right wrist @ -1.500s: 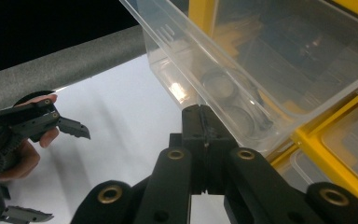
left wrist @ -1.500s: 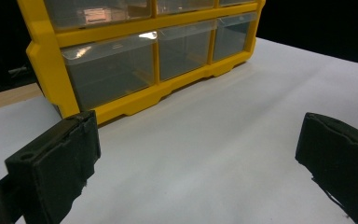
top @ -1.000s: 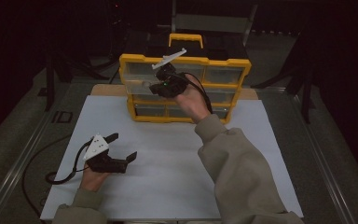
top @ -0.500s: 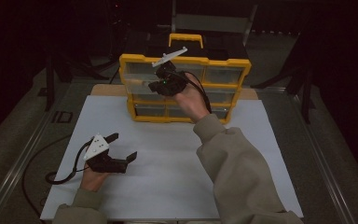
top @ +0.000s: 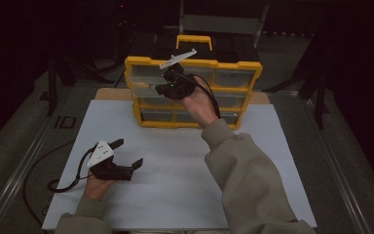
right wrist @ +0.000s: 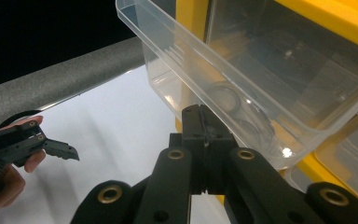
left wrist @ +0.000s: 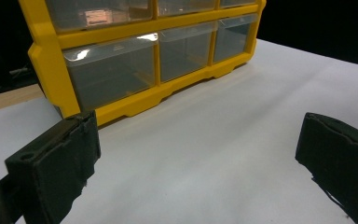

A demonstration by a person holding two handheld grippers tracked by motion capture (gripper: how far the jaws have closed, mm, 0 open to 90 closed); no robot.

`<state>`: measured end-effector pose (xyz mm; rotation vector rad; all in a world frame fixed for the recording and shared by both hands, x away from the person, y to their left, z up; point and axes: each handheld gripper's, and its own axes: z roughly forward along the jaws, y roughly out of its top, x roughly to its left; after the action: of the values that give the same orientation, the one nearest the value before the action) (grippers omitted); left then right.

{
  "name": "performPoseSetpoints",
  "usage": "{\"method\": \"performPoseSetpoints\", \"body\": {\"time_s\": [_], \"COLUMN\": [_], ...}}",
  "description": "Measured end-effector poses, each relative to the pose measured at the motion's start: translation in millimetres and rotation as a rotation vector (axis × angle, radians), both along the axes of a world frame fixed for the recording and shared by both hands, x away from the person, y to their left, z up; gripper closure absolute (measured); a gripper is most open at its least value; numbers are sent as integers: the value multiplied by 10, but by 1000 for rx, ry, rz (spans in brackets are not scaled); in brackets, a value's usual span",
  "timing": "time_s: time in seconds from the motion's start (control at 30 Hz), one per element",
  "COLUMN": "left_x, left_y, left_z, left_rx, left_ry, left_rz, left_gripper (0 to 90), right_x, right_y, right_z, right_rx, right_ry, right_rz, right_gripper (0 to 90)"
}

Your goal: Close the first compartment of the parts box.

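Clear plastic drawer [right wrist: 242,88], pulled out of the yellow organizer [top: 193,92], holds dark rings; right tool [right wrist: 204,126] pressed together just below it.

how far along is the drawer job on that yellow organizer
Early on. Done: one clear drawer of the yellow organizer is slid partly out, with what looks like a ring lying inside. In hand: the right tool is shut, jaws pressed together right below that drawer's front. The left tool rests open on the white table, holding nothing. Left: probably taking the piece out, or pushing the drawer shut.
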<state>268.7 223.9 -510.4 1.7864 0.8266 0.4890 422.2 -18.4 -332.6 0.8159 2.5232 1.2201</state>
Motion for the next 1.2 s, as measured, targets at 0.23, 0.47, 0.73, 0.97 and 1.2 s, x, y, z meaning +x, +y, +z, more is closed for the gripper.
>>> {"method": "performPoseSetpoints", "body": {"time_s": [0.23,0.47,0.73,0.97,1.2], "left_x": [0,1,1,1,1], "left_y": [-1,-4,-4,-4,-3], "left_z": [-1,-2,-3,-2,-1], "left_rx": [2,1,3,1,2], "left_ry": [1,1,1,1,0], "left_rz": [1,3,3,4,4], "left_gripper": [7,7,8,8,8], "right_x": [2,4,8,26,40], "right_y": [-5,-1,9,9,9], "right_z": [-23,-43,-69,-75,-76], "right_rx": [2,1,-3,-1,0], "right_ry": [-3,1,1,-2,-1], "right_rz": [-5,-10,-16,-21,-25], "right_gripper": [900,900,900,900,900]}}
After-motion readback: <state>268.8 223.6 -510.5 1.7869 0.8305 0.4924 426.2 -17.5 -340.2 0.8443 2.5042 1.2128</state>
